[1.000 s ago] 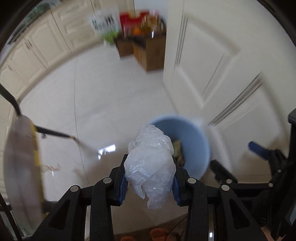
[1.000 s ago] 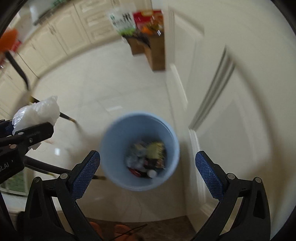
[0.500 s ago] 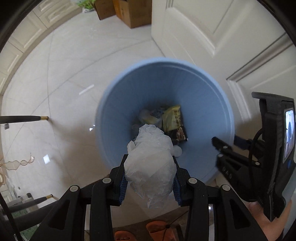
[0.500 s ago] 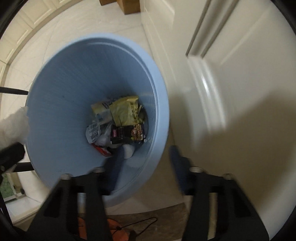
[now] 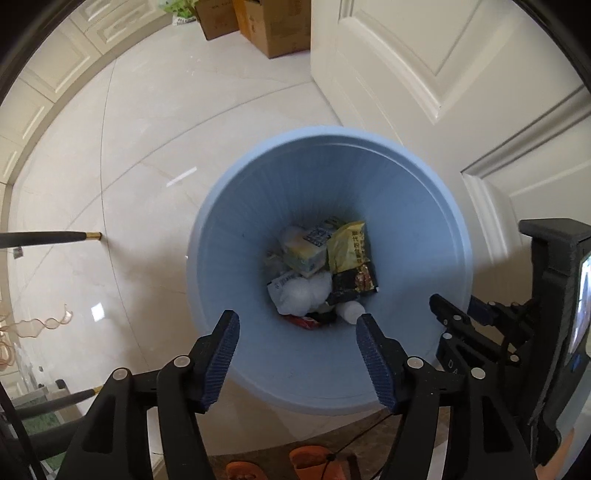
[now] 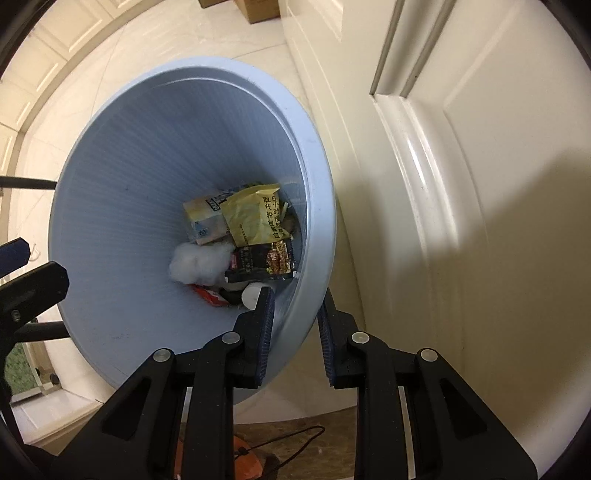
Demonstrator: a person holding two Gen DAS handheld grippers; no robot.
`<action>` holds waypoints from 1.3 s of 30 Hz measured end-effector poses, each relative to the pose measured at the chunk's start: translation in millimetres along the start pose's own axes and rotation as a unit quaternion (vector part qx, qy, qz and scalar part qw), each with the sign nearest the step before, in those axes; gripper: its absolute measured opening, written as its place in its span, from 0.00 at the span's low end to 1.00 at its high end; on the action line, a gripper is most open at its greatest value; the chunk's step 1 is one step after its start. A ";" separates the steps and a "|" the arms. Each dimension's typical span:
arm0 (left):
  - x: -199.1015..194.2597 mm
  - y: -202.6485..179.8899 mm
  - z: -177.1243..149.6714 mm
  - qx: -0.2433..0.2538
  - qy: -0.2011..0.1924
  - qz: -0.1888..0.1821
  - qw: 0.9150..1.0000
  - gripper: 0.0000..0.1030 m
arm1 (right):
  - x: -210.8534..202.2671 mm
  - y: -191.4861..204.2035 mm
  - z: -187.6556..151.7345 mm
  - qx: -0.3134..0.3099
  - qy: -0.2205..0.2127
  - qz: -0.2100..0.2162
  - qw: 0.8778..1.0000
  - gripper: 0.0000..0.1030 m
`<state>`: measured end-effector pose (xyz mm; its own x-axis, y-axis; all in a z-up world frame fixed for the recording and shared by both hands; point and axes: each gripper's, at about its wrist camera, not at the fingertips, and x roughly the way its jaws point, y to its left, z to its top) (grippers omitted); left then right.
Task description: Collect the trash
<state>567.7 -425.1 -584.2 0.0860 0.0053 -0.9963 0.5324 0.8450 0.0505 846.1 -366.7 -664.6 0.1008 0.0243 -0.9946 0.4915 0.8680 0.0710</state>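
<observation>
A light blue trash bin (image 5: pixel 229 236) stands on the floor beside a white door; it also shows in the right wrist view (image 6: pixel 110 206). A crumpled clear plastic bag (image 5: pixel 301 293) lies inside it among yellow and black wrappers (image 5: pixel 349 247); the bag also shows in the right wrist view (image 6: pixel 199 264). My left gripper (image 5: pixel 297 347) is open and empty above the bin's near side. My right gripper (image 6: pixel 293 325) is shut on the bin's near right rim, one finger inside and one outside.
A white panelled door (image 5: pixel 424 66) stands right behind the bin. Cardboard boxes (image 5: pixel 273 26) sit on the tiled floor at the back. Thin black furniture legs (image 5: pixel 48 238) reach in from the left. Cabinets line the far left.
My left gripper opened and the plastic bag dropped into the bin. My right gripper closed onto the bin's rim.
</observation>
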 end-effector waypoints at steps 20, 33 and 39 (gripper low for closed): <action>-211.4 33.1 -120.4 -0.024 -0.172 0.036 0.984 0.62 | -224.2 39.0 -73.6 -0.015 -0.146 0.042 0.988 0.84; -383.8 51.6 -329.7 -0.060 -0.350 0.042 0.934 0.75 | -401.3 105.5 -196.4 -0.060 -0.304 0.069 0.948 0.95; -446.3 65.7 -435.9 -0.100 -0.409 0.069 0.904 0.79 | -494.7 143.7 -256.7 -0.116 -0.393 0.081 0.909 1.00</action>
<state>197.3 -138.8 -166.8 0.7775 -0.2109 -0.5924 0.3135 0.9467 0.0744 644.8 -126.7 -181.7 0.7870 -0.1217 -0.6049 0.2287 0.9680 0.1028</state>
